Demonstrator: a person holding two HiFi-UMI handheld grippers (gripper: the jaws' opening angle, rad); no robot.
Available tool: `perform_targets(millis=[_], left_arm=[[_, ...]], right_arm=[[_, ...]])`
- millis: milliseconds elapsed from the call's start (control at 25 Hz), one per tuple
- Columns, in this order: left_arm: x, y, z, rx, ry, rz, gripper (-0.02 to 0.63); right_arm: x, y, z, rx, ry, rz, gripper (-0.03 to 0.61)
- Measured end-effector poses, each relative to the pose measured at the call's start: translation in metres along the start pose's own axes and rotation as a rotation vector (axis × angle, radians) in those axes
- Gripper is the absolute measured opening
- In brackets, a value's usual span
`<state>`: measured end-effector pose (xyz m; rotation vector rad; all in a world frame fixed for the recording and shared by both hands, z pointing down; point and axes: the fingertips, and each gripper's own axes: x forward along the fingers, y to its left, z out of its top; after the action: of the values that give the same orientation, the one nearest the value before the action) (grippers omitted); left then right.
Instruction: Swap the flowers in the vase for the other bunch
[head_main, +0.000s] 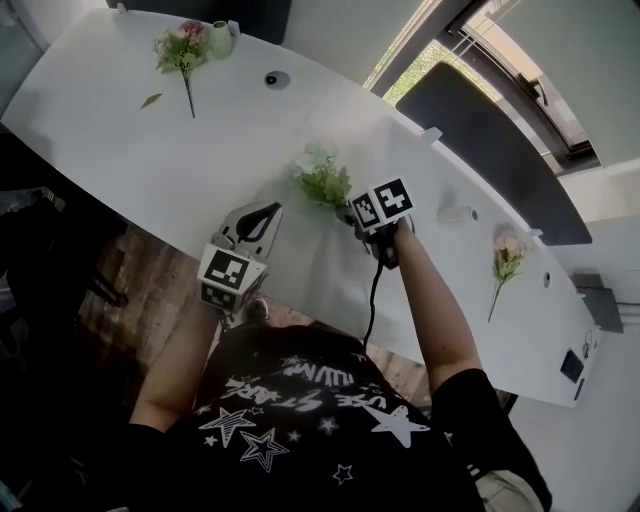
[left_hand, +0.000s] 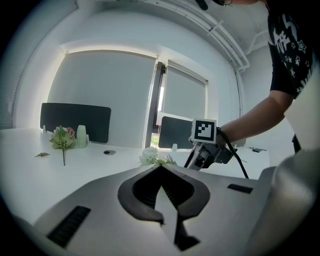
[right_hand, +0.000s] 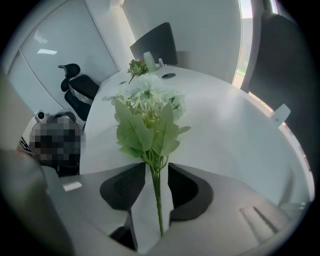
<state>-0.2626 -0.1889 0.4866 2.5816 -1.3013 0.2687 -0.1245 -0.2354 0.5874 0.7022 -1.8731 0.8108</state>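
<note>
Near edge, left tongs (head_main: 268, 212): clenched on nothing, low over the counter (head_main: 120, 150). We judge them parked here to leave the other hand room.
Right tongs (right_hand: 150, 172): released and tipped steeply down. Their pads stand either side of the white bunch (head_main: 320, 178), low on its stem and not pinching it. We think this low spot keeps the blooms clear of the pads.
White bunch: it lies mid-counter, heads pointing far and stem toward us, so the stem is the end we can reach.
Lone pink stem (head_main: 507, 255): it lies flat far off to the right, well apart from the rest.
Pink bunch (head_main: 180, 48): it lies far left, flat on the counter just beside the vase (head_main: 221, 38). We take it for the bunch removed.
Vase: pale green and upright at the far left. It looks empty to us, though small in view, and so ready for the white bunch.
</note>
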Motion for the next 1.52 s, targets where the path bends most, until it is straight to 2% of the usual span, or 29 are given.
perform_targets(millis=[280, 440, 560, 760, 920, 1360, 1520], left_arm=[[0.000, 0.006, -0.008, -0.007, 0.013, 0.027, 0.008], [0.000, 0.004, -0.012, -0.015, 0.021, 0.025, 0.007], [0.000, 0.004, -0.011, 0.016, 0.049, 0.030, 0.008], [0.006, -0.007, -0.006, 0.024, 0.034, 0.015, 0.008], [0.013, -0.017, -0.003, 0.037, 0.044, 0.002, 0.007], [0.045, -0.072, 0.019, 0.089, 0.023, -0.065, 0.008], [0.058, -0.101, 0.028, 0.090, 0.016, -0.122, 0.008]], right_arm=[[0.016, 0.003, -0.001, -0.024, 0.046, -0.003, 0.121], [0.017, 0.008, 0.003, -0.012, 0.019, 0.020, 0.078], [0.014, 0.011, 0.005, 0.019, -0.024, 0.037, 0.064], [-0.002, 0.013, 0.007, 0.077, -0.129, 0.084, 0.060], [-0.027, 0.017, 0.009, 0.077, -0.229, 0.100, 0.058], [-0.131, 0.009, 0.006, 0.020, -0.551, 0.071, 0.055], [-0.169, 0.002, 0.000, -0.011, -0.664, 0.036, 0.055]])
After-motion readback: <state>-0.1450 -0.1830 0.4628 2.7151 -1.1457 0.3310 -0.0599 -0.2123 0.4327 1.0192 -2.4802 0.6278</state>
